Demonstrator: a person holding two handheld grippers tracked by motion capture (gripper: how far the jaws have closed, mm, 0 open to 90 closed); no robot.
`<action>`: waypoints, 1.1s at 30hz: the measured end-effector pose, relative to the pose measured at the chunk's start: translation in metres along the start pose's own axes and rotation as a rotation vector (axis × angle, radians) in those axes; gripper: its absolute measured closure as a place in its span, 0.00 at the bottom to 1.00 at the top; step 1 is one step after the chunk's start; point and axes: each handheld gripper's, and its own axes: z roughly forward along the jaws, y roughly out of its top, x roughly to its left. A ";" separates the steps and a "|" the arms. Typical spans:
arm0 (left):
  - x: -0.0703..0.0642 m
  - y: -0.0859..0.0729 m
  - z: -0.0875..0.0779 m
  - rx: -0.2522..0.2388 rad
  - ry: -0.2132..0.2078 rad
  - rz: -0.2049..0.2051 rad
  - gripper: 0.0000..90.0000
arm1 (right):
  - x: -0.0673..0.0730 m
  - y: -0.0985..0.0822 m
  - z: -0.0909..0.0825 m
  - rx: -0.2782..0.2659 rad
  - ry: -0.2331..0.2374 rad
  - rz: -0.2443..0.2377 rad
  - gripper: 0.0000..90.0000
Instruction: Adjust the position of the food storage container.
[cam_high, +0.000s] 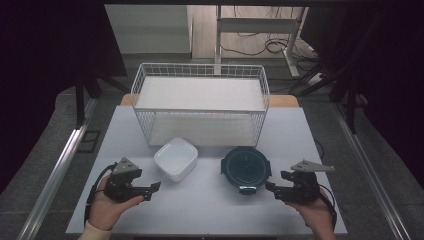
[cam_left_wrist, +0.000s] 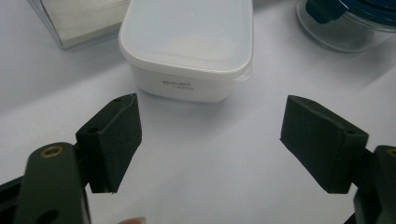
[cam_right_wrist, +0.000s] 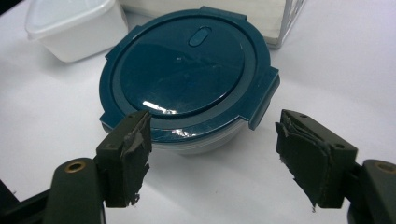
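Item 1: round container (cam_high: 245, 168) with a dark teal clip-on lid (cam_right_wrist: 180, 70) (4 latch tabs, an oval valve near its far rim) over a clear body. It stood on the white table (cam_high: 200, 200), right of centre and toward the near edge, lid closed flat.

Item 2: white square container (cam_high: 175, 158) with a translucent lid, standing left of centre, just beside item 1 but apart from it. Small printed text showed on its near wall, too small to read.

Item 3: white wire basket (cam_high: 200, 102), rectangular, along the far edge of the table directly behind items 1 and 2, holding a flat white sheet or liner on its floor.

Item 4: left gripper (cam_high: 151, 190), held in the person's left hand (cam_high: 105, 207) near the table's near-left corner. Its jaws stood wide apart, nothing between them, aimed toward the white square container and short of it.

Item 5: right gripper (cam_high: 273, 184), held in the right hand (cam_high: 315, 212) near the near-right corner. Its jaws were likewise spread wide and empty, pointed at the teal-lidded container, their pads (cam_right_wrist: 133, 144) worn and ragged at the edges. The pads sat near the container's near side; contact could not be confirmed.
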 end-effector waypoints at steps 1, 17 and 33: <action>0.000 0.000 0.000 0.001 -0.002 0.004 0.22 | 0.001 0.001 0.001 0.004 -0.006 0.003 0.31; -0.002 -0.001 -0.004 -0.009 -0.002 -0.002 0.22 | -0.013 0.036 0.002 0.090 -0.036 -0.013 0.45; 0.003 -0.004 -0.005 -0.007 0.005 -0.016 0.21 | -0.038 0.079 0.037 0.200 -0.068 -0.062 0.70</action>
